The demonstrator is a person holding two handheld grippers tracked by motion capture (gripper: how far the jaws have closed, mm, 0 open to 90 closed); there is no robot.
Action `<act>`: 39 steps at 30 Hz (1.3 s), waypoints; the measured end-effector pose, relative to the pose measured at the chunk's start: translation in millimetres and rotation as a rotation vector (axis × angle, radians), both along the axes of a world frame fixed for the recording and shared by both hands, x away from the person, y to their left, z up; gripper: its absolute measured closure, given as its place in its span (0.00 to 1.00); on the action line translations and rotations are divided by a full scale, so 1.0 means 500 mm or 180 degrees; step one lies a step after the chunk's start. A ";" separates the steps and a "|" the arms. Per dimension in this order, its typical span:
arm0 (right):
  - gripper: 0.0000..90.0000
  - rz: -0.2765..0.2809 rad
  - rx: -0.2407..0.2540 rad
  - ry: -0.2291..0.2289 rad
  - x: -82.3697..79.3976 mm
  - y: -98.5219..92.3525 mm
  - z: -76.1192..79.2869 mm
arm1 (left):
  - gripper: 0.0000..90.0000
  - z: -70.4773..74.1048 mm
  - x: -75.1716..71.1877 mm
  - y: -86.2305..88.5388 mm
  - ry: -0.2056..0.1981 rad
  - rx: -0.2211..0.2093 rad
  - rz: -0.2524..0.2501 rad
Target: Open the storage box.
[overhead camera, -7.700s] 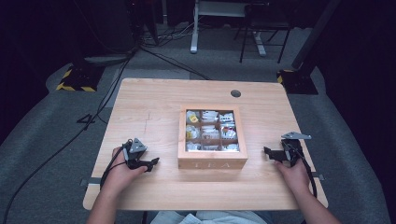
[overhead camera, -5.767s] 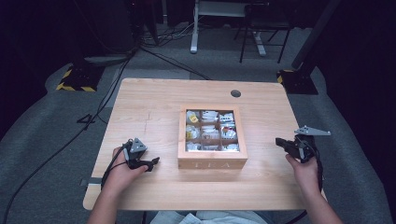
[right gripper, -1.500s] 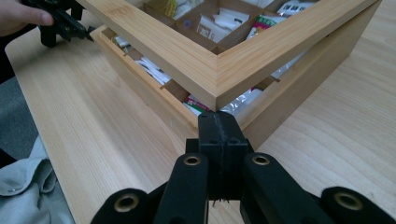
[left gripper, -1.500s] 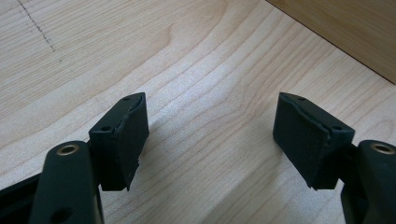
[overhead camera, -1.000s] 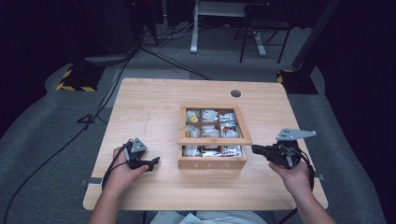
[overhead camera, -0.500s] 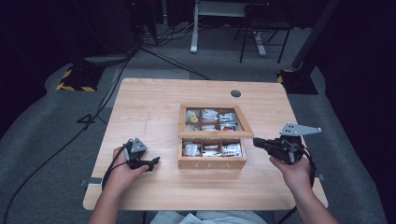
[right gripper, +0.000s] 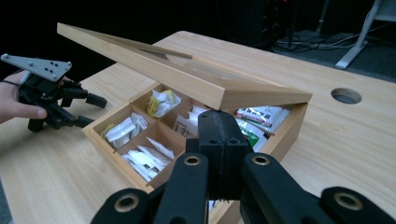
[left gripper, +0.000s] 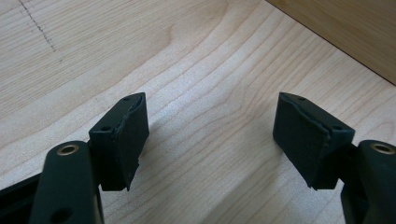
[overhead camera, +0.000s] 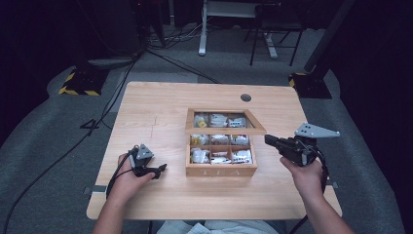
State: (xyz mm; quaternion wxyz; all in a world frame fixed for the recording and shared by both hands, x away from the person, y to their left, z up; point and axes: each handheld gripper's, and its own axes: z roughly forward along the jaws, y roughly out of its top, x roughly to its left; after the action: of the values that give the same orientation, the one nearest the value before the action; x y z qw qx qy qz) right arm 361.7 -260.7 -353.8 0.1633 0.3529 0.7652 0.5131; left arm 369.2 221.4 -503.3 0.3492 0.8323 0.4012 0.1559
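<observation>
Inspector: Where the pale wood-grain table [overhead camera: 160,112] is viewed from above, a square wooden box [overhead camera: 221,169] is seen near its middle, divided into small compartments packed with white and yellow paper sachets [right gripper: 127,128].

Clerk: And the lid?

Inspector: A flat wooden lid [right gripper: 154,67], framed around a clear pane, is seen tilted partly up over the box's far side. The right gripper [right gripper: 219,126] is found just beside the box's right edge, its black jaws pressed together; whether the lid's edge is touched cannot be told.

Clerk: The other one?

Inspector: The left gripper [left gripper: 210,135] is rested on the table left of the box, its matte black jaws set well apart over bare wood.
</observation>
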 end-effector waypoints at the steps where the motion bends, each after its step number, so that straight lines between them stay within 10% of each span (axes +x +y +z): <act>1: 1.00 0.0000 0.0000 0.0000 0.000 0.000 0.000 | 0.31 0.000 0.000 0.000 0.0000 0.0000 0.0000; 19: 1.00 -0.0158 0.0024 -0.0376 0.025 0.019 0.029 | 0.31 0.000 0.000 0.000 0.0000 0.0007 -0.0001; 39: 1.00 -0.0151 0.0074 -0.0320 0.061 0.027 0.050 | 0.29 0.001 0.000 0.000 0.0018 -0.0003 -0.0022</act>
State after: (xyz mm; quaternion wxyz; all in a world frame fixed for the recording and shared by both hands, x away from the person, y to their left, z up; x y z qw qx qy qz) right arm 392.1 -247.5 -328.9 0.2095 0.3466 0.7415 0.5350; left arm 369.4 221.6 -503.1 0.3490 0.8340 0.3994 0.1522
